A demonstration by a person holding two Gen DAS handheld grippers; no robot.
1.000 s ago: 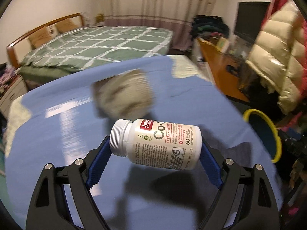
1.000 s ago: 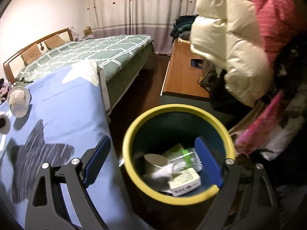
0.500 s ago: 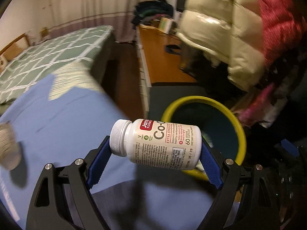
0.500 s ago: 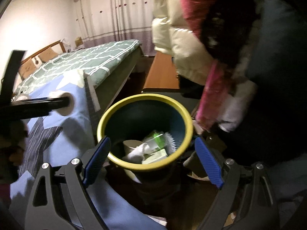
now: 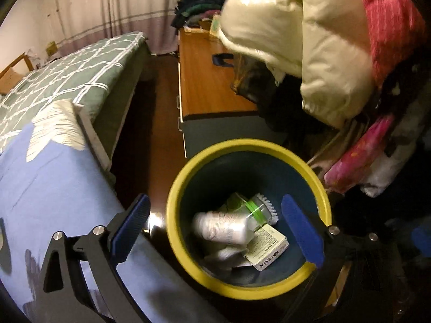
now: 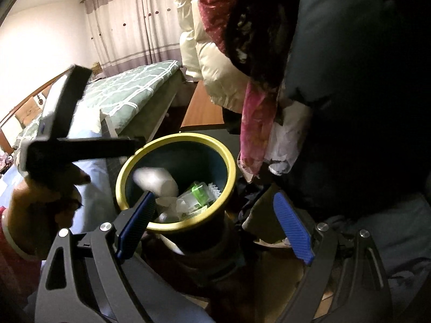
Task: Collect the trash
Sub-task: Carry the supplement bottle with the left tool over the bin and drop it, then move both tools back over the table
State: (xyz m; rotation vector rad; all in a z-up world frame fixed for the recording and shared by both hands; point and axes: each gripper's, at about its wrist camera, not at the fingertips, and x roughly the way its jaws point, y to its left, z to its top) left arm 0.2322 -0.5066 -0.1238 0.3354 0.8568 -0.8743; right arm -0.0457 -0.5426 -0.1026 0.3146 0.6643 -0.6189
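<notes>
Now the left gripper fingers are opening over the yellow-rimmed bin, nothing between them; the white bottle drops blurred inside. Right gripper is wide, empty. Best hold centred above the rim until it settles

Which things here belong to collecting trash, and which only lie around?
Job: white pill bottle dropping into yellow-rimmed bin; left claw, opening; small carton in bin.
Lying about: cream puffer jacket, green bed, wooden cabinet.
</notes>
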